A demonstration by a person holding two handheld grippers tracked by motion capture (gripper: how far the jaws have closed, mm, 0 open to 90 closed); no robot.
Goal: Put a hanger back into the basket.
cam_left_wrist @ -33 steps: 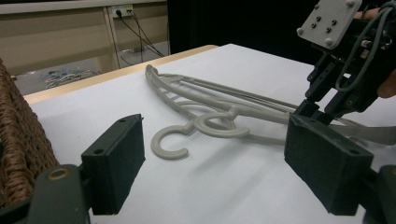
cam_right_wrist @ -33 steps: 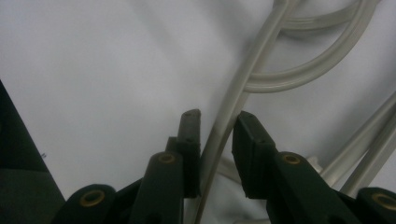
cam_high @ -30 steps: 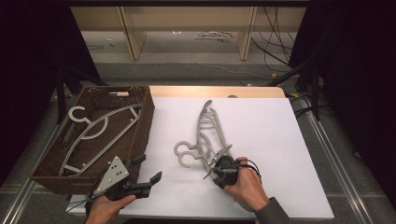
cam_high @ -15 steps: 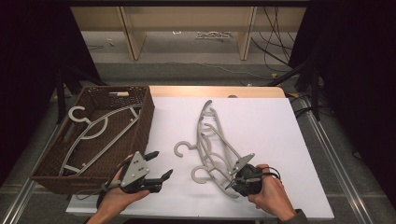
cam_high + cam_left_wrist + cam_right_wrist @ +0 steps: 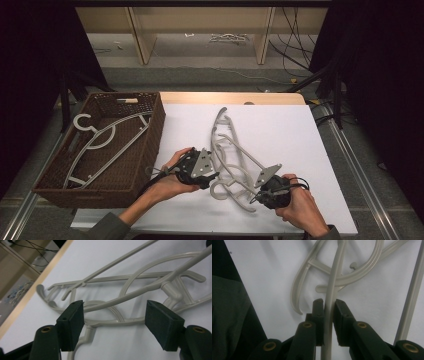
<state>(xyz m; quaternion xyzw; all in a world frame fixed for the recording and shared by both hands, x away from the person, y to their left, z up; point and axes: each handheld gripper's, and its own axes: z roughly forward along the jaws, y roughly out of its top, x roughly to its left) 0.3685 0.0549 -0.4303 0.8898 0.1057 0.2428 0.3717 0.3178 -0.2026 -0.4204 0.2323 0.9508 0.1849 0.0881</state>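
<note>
Lying tangled on the white sheet (image 5: 300,140), the grey hangers (image 5: 235,160) sit near the table's front edge, at about six o'clock of the sheet's middle. The right gripper (image 5: 328,302) is clenched on a thin bar of one hanger, pads pressing both sides, at four o'clock of the pile. The left gripper (image 5: 115,315) at nine o'clock of the pile stands released, its jaws having just been closing, with hanger bars between the pads but untouched. A wicker basket (image 5: 155,130) at nine o'clock holds another hanger (image 5: 107,137).
</note>
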